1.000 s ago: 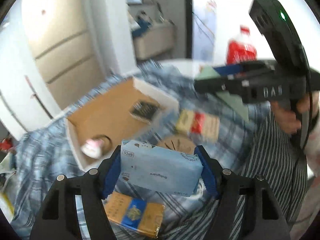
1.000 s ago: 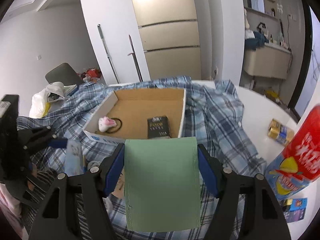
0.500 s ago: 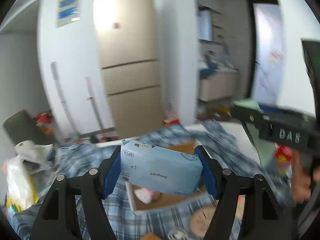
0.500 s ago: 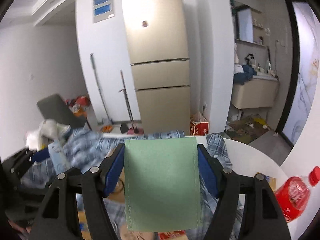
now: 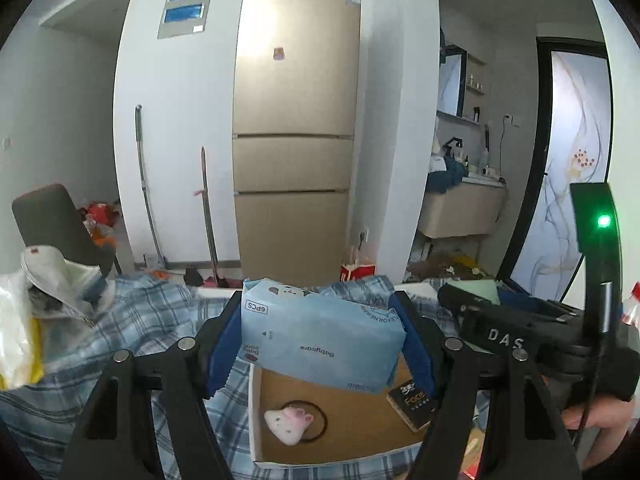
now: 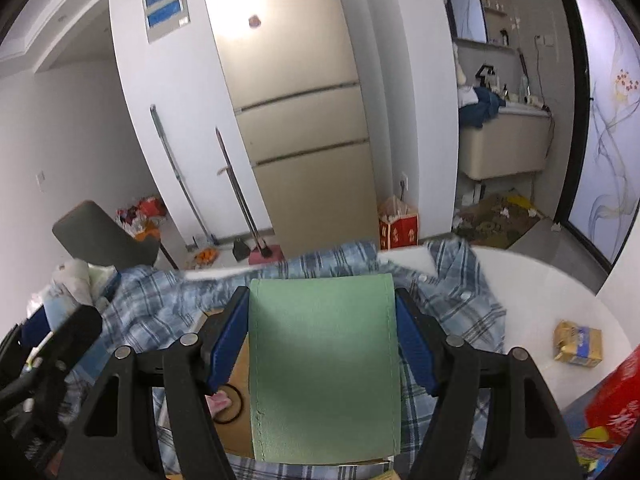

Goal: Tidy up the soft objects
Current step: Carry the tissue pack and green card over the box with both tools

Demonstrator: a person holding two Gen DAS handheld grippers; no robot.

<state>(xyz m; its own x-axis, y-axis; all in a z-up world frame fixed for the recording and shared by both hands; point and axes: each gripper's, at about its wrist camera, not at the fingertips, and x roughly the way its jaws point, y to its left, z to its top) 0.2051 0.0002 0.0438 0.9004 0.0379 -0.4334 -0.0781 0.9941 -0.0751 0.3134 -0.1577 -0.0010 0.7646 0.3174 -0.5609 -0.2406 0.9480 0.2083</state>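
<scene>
The left hand-held gripper [image 5: 320, 344] is clamped on a light-blue Babycare tissue pack [image 5: 320, 342], both blue pads pressed against its ends. The pack is held in the air, tilted, above the far part of an open cardboard box [image 5: 360, 420]. The box rests on a blue plaid shirt [image 5: 132, 328] spread over the white counter [image 6: 540, 300]. Inside the box lie a white plush hair tie [image 5: 289, 426] at near left and a small dark packet [image 5: 414, 402] at right.

The right hand-held gripper [image 6: 322, 360] is closed on a flat green cloth [image 6: 324, 364], which hangs between its fingers above the box and shirt. A gold snack packet [image 6: 578, 344] lies on the counter at right.
</scene>
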